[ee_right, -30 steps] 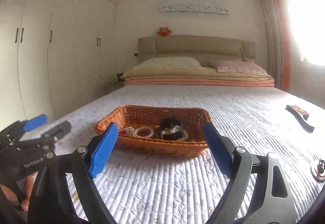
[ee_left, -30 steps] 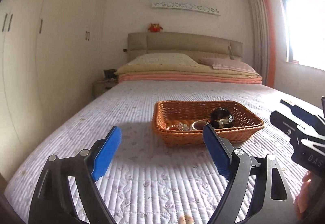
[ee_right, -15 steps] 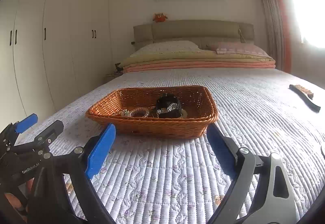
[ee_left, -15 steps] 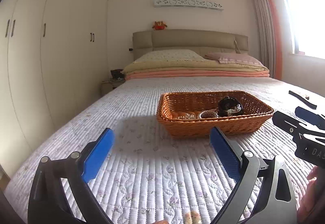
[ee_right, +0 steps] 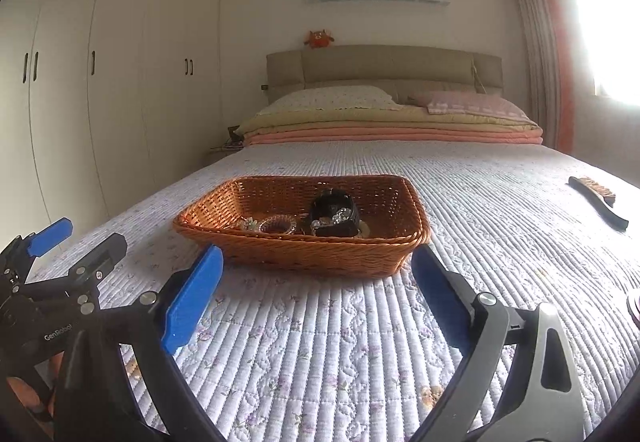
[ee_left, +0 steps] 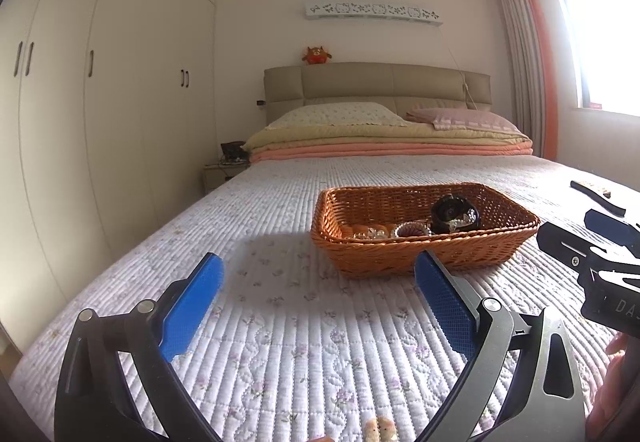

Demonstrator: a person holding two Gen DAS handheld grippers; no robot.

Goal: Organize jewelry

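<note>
An orange wicker basket (ee_left: 496,238) (ee_right: 320,258) sits on the quilted bed. It holds a black watch (ee_left: 454,213) (ee_right: 334,211), a beaded bracelet (ee_left: 412,230) (ee_right: 276,224) and sparkly pieces (ee_left: 370,233) (ee_right: 248,224). My left gripper (ee_left: 320,274) is open and empty, low over the quilt, in front of and left of the basket. My right gripper (ee_right: 318,270) is open and empty, just in front of the basket. The right gripper shows at the right edge of the left wrist view (ee_left: 592,242), the left gripper at the left edge of the right wrist view (ee_right: 60,254).
A black-handled brush (ee_right: 598,199) (ee_left: 596,195) lies on the bed to the right. A small round metal item (ee_right: 634,306) sits at the right edge. Folded blankets and pillows (ee_left: 388,137) lie at the head. White wardrobes (ee_left: 100,101) line the left wall.
Both grippers have dropped lower and drawn back slightly; the views tilted up to show more of the room. The jaws stayed open and the basket did not move.
</note>
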